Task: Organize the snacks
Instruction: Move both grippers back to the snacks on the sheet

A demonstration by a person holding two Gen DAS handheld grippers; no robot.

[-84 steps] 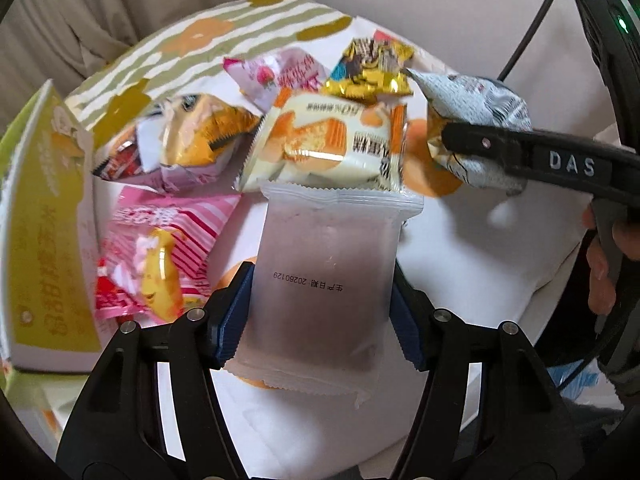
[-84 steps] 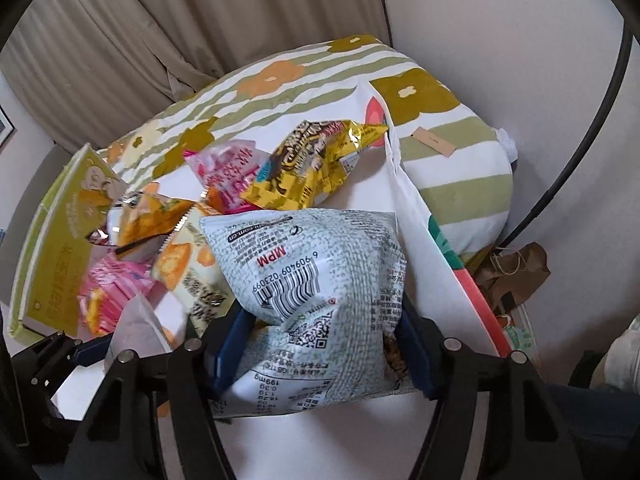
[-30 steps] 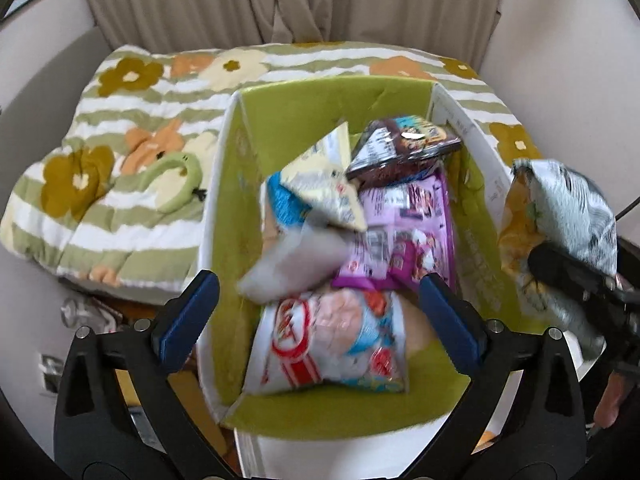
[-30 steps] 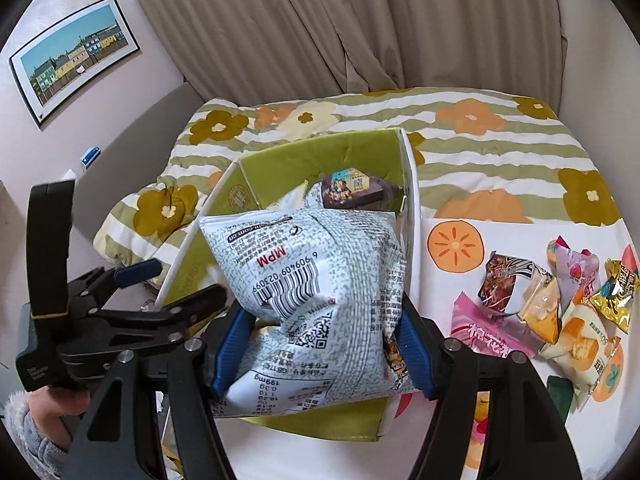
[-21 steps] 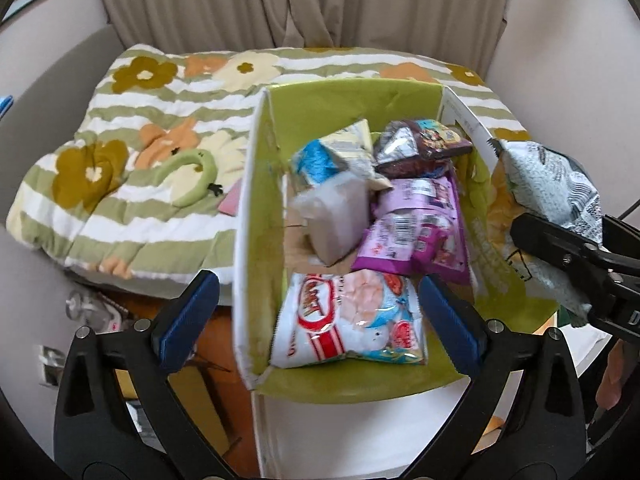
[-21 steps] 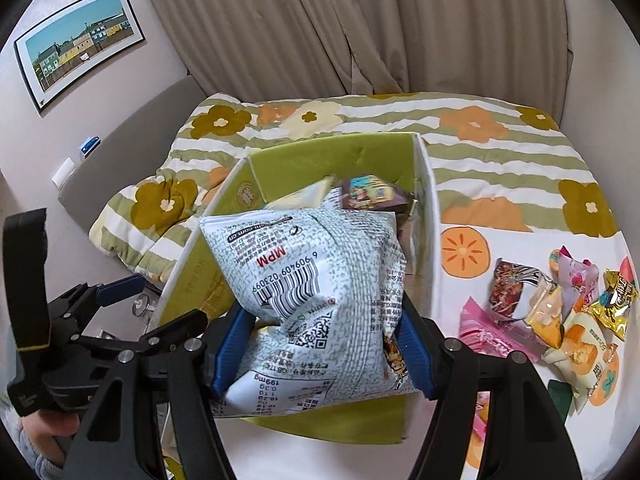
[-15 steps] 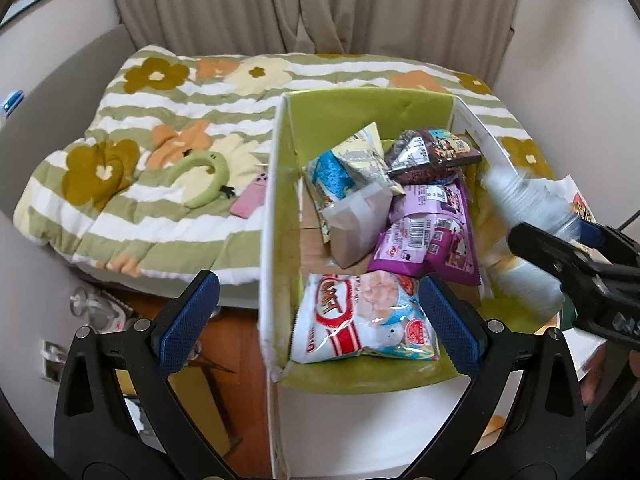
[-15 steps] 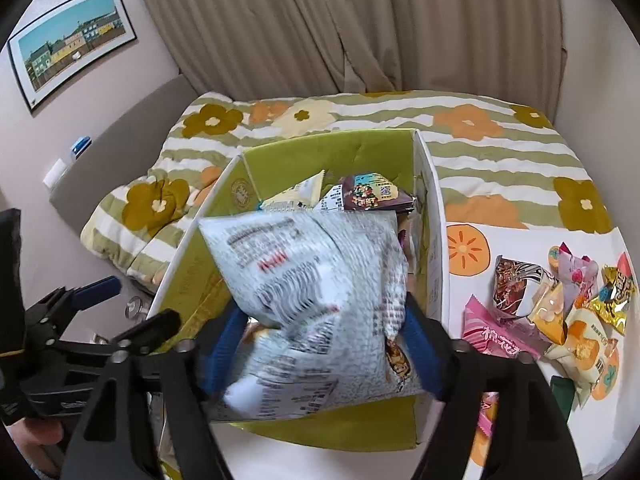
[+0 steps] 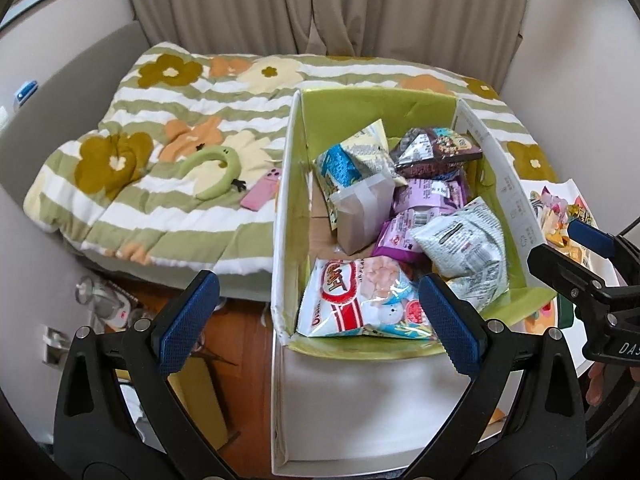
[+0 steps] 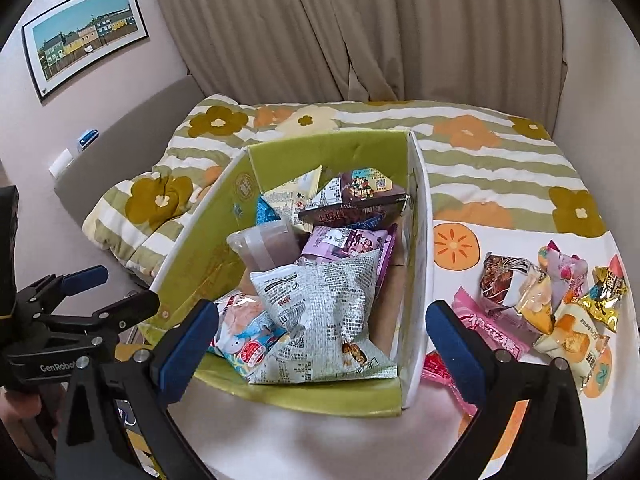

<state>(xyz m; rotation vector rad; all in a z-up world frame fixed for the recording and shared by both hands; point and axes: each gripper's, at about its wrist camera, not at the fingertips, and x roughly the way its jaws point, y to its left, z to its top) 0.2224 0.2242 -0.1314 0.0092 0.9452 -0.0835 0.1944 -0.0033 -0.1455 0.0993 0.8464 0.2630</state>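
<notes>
Snacks mostly in green box [image 10: 416, 240], centre frame; grey bag [image 10: 320, 312] on top. Loose packets [image 10: 560, 304] right, on bench. Both tools spread, empty: right tool [image 10: 320, 344], left tool [image 9: 316, 324]. Next: reach right, pinch one packet mid-body.
</notes>
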